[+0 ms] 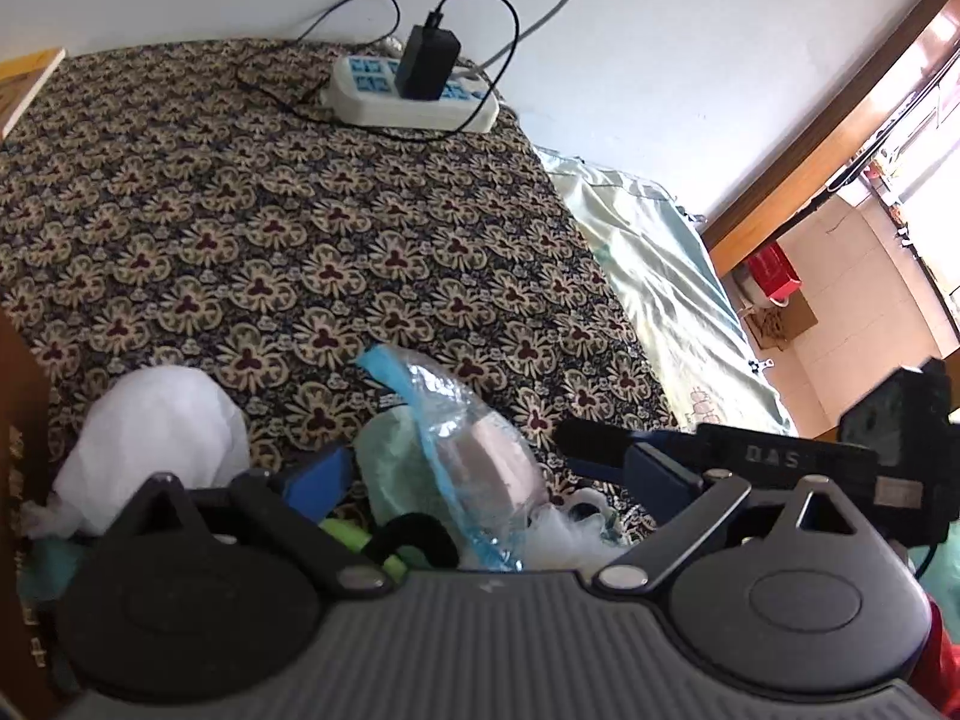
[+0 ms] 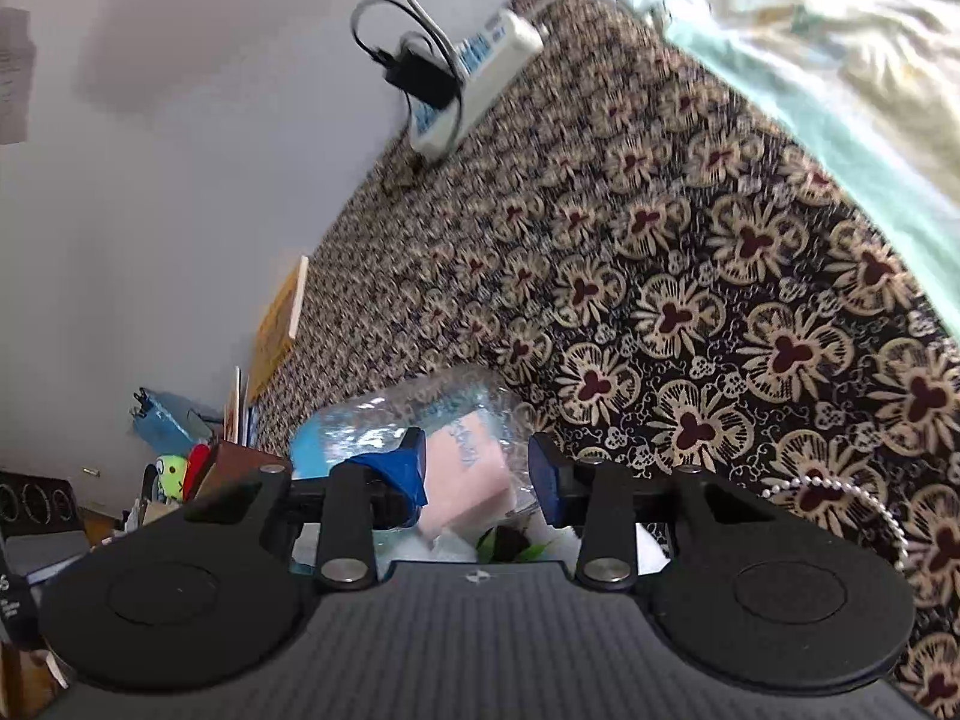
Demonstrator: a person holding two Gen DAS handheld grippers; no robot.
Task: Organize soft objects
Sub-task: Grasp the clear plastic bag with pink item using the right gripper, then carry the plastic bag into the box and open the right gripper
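1. Although the clear plastic bag point(image 2: 420, 414) with its pink soft block point(image 2: 465, 480) lies between the right gripper point(image 2: 477, 468) fingers, the pads stand apart from it on both sides; nothing is clamped. The bag rests at the near edge of the patterned cloth point(image 2: 690, 276), among loose items.
2. Left gripper point(image 1: 456, 462): jaws wide open, empty, hovering over the same bag, its right finger reaching out past it.
3. Risk: the film is slick and crumpled, so a pinch on film alone would likely slip or tear, and the block could drop out.
4. Risk: both grippers crowd 1 bag; fingers may collide, or the left may drag the white bundle point(image 1: 156, 432) beside it.
5. Risk: the bead string point(image 2: 852, 498) lies just right of the right gripper and could snag.
6. Count: 1 clear bag, 1 pink block, 1 white bundle, 1 pale green soft item point(image 1: 390, 456), 1 bead string. Farther out: 1 power strip point(image 1: 414, 99) with 1 black adapter point(image 1: 427, 63). Items under the grippers are too hidden to count.
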